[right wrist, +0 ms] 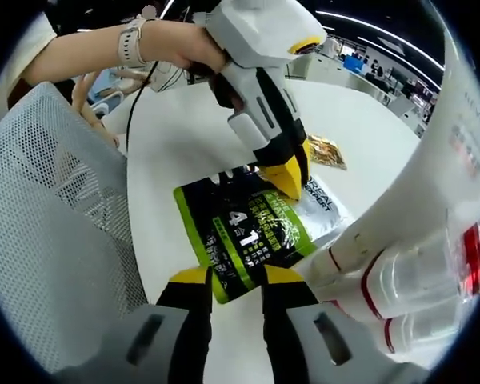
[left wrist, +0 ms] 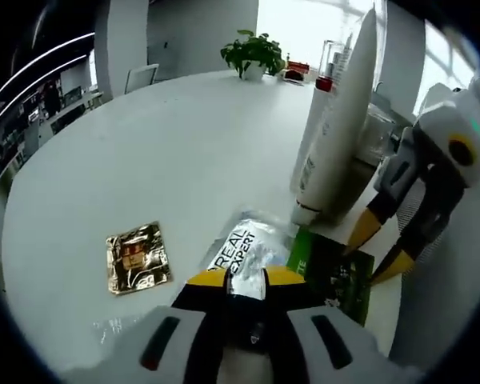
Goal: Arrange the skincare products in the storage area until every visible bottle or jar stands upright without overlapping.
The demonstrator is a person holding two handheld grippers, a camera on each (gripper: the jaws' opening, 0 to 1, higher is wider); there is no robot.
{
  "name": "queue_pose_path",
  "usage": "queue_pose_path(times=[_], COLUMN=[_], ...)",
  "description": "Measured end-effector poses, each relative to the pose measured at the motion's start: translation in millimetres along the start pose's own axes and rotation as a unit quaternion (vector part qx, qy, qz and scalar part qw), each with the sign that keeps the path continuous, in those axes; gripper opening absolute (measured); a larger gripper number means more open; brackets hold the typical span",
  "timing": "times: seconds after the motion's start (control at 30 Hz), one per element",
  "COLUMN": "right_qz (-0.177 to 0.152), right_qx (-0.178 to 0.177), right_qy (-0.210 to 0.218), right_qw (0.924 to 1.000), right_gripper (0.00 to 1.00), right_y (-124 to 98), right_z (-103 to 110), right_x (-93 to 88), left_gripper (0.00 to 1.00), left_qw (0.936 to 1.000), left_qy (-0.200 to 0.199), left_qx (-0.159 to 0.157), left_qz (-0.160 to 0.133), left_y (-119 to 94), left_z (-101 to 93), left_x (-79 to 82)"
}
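- Two views, left gripper view first: the left gripper (left wrist: 246,278) has its yellow-tipped fingers (left wrist: 210,278) drawn in narrow on the edge of a silver foil sachet printed "EXPERT" (left wrist: 244,250), lying flat on the round white worktop (left wrist: 168,144). Likely pinning or lifting it clear of its neighbours.
- Beside it, partly overlapping: a dark green flat sachet (left wrist: 336,276). A tall white tube with a red band (left wrist: 336,136) stands cap-down, leaning a little, base touching the sachets.
- The right gripper (left wrist: 376,244) enters from the right, tips apart, just above the green sachet.
- A gold foil square packet (left wrist: 138,258) lies apart on the left; a potted green plant (left wrist: 253,54) sits at the far edge.
- Right gripper view: right gripper (right wrist: 232,282) fingers are slightly apart, straddling the near edge of the green sachet (right wrist: 240,232), nothing clamped as far as I can tell.
- Left gripper (right wrist: 288,172), held by a hand (right wrist: 180,44), presses at the silver sachet (right wrist: 324,204). White tube (right wrist: 432,216) close on the right.
- A grey mesh chair back (right wrist: 48,232) is on the left.
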State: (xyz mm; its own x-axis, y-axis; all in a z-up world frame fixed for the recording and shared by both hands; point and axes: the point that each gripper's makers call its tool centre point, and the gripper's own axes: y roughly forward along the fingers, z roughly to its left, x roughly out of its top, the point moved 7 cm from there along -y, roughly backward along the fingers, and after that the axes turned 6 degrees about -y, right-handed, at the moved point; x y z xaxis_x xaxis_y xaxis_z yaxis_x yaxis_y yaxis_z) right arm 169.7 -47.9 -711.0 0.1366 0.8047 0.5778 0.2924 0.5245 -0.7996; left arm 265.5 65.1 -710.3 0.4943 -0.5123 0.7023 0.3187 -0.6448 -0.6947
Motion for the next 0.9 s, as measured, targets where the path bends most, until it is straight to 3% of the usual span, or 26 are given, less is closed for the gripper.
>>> queue_pose_path(times=[0.2, 0.33, 0.4, 0.6, 0.77, 0.83, 0.9], right_qz=[0.002, -0.001, -0.024, -0.025, -0.017, -0.017, -0.017], right_qx=[-0.008, -0.016, -0.004, 0.006, 0.002, 0.004, 0.004], right_qy=[-0.004, -0.022, -0.010, -0.031, -0.042, -0.039, -0.031], right_qw=[1.0000, 0.9996, 0.9997, 0.9992, 0.9990, 0.9991, 0.9994], right_gripper=[0.23, 0.26, 0.28, 0.32, 0.29, 0.28, 0.27], right_y=[0.3, -2.3, -2.7, 5.7, 5.9, 6.4, 6.2], right_z=[-2.7, -0.3, 3.1, 9.4, 7.0, 5.4, 5.2], right_x=[0.6, 2.4, 7.6, 12.8, 11.3, 10.0, 9.4], left_gripper=[0.11, 0.12, 0.12, 0.13, 0.13, 0.13, 0.12], left_qw=[1.0000, 0.9998, 0.9997, 0.9996, 0.9983, 0.9984, 0.9979], left_qy=[-0.004, -0.006, -0.011, 0.000, -0.017, -0.030, -0.033], left_qx=[0.000, 0.005, 0.004, 0.029, 0.053, 0.046, 0.055], left_qz=[-0.005, -0.019, -0.020, 0.005, -0.014, 0.008, 0.012], left_y=[3.8, -6.5, -10.5, -23.2, -37.5, -38.8, -38.3], left_z=[1.9, 2.0, 3.3, 7.5, 9.8, 3.5, 5.7], left_x=[5.0, 10.6, 9.5, -7.6, -16.7, -24.8, -29.6])
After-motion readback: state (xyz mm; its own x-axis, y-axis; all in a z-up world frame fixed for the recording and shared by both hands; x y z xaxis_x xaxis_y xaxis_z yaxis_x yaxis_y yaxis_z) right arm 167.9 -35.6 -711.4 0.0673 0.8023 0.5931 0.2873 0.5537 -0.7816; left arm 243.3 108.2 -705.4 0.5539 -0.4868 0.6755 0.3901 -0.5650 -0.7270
